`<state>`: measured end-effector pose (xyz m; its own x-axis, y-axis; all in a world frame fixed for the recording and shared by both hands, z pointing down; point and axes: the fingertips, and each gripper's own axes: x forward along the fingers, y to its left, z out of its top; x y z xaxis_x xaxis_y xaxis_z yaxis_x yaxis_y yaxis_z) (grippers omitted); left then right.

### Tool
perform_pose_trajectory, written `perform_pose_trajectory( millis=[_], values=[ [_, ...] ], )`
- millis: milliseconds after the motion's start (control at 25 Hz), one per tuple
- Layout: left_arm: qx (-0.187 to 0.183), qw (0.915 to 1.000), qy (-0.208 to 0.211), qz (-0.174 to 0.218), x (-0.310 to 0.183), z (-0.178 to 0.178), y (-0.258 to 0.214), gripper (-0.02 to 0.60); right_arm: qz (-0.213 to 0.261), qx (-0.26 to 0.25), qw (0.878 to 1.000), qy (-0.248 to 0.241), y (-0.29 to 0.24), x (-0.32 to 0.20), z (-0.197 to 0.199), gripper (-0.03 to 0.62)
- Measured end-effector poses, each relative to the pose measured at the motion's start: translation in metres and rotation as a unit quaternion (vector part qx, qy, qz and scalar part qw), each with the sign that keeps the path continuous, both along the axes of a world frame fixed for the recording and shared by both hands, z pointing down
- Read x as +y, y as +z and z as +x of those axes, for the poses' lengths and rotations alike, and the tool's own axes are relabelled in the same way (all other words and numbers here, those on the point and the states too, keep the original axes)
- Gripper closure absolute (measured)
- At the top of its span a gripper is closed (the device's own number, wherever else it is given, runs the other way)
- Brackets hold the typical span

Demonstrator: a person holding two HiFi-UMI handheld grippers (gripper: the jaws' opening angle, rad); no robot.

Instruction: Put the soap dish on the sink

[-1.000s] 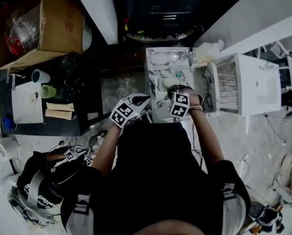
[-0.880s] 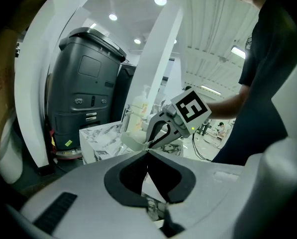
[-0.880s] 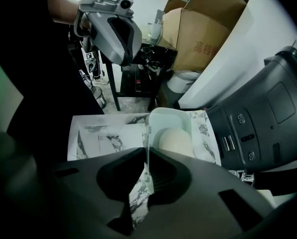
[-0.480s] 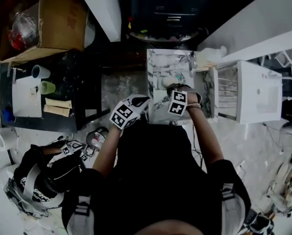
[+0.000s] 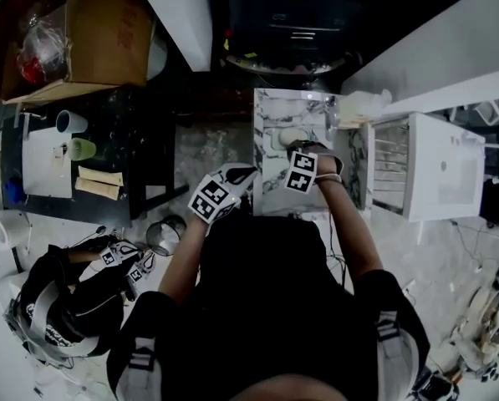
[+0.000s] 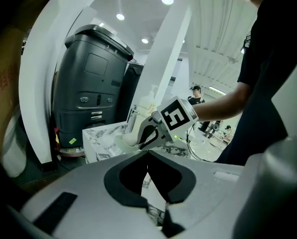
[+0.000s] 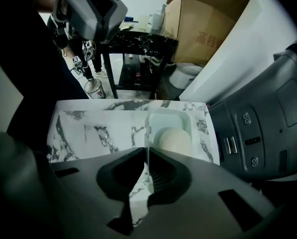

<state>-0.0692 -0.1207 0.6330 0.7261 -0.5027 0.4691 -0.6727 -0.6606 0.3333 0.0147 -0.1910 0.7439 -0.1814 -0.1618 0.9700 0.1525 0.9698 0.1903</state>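
The right gripper (image 7: 147, 152) has its jaws pressed together on the near left wall of the soap dish (image 7: 170, 119), the thin pale rim standing up in the slit between them. The dish, pale green and rectangular, runs ahead of the jaws and slightly to their right, with a round cream soap (image 7: 174, 139) lying in it just beyond the tips. Under and left of the jaws spreads the marble-patterned sink top (image 7: 98, 128); the dish is low over it near its far edge, though whether its base touches cannot be told. A dark grey machine (image 7: 260, 128) stands close on the right. The left gripper (image 6: 148, 156) is held apart, off to the left of the sink top, its jaws closed together on nothing, pointing toward the right gripper and the faucet (image 6: 132, 118) behind it.
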Motion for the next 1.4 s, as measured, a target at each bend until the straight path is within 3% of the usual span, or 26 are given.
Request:
perform_pose_trajectory(
  millis=[1400],
  values=[
    [-0.013,0.9996,-0.005,-0.026,-0.011,-0.005,0.012,0.581,0.03,0.037,0.999,-0.023,0.054,-0.062,-0.028,0.574]
  ],
)
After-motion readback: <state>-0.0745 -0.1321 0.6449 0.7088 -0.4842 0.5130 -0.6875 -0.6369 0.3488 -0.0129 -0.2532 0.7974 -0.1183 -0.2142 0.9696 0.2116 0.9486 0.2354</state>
